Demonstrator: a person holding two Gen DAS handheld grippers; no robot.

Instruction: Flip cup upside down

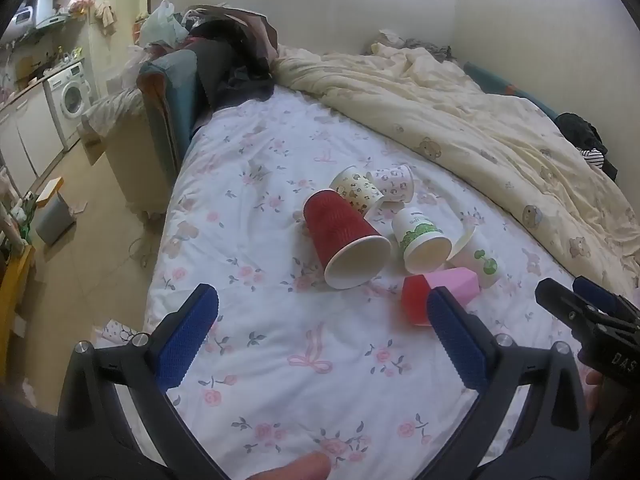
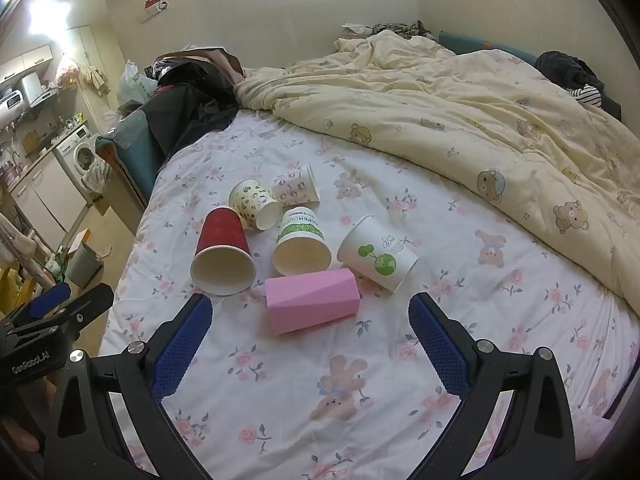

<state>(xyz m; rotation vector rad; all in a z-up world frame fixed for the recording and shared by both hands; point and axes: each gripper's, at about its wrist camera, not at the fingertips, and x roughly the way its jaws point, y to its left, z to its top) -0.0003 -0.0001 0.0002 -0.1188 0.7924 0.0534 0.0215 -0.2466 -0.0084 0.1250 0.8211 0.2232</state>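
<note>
Several cups lie on their sides in a cluster on the floral bedsheet [image 2: 304,368]. A red ribbed cup [image 1: 344,240] [image 2: 222,252] lies with its mouth toward me. Beside it lie a green-banded white cup [image 1: 420,240] [image 2: 302,244], a white cup with a globe print [image 2: 376,256], a pink faceted cup [image 2: 312,300] [image 1: 452,284] and two patterned cups [image 2: 256,204] [image 2: 294,186]. My left gripper [image 1: 320,336] is open and empty, short of the red cup. My right gripper [image 2: 310,340] is open and empty, just short of the pink cup.
A cream bear-print duvet [image 2: 460,112] is bunched over the far and right part of the bed. Dark clothes [image 2: 188,108] pile at the bed's far left corner. The bed's left edge drops to a floor with a grey bin [image 1: 54,220] and a washing machine [image 1: 72,96].
</note>
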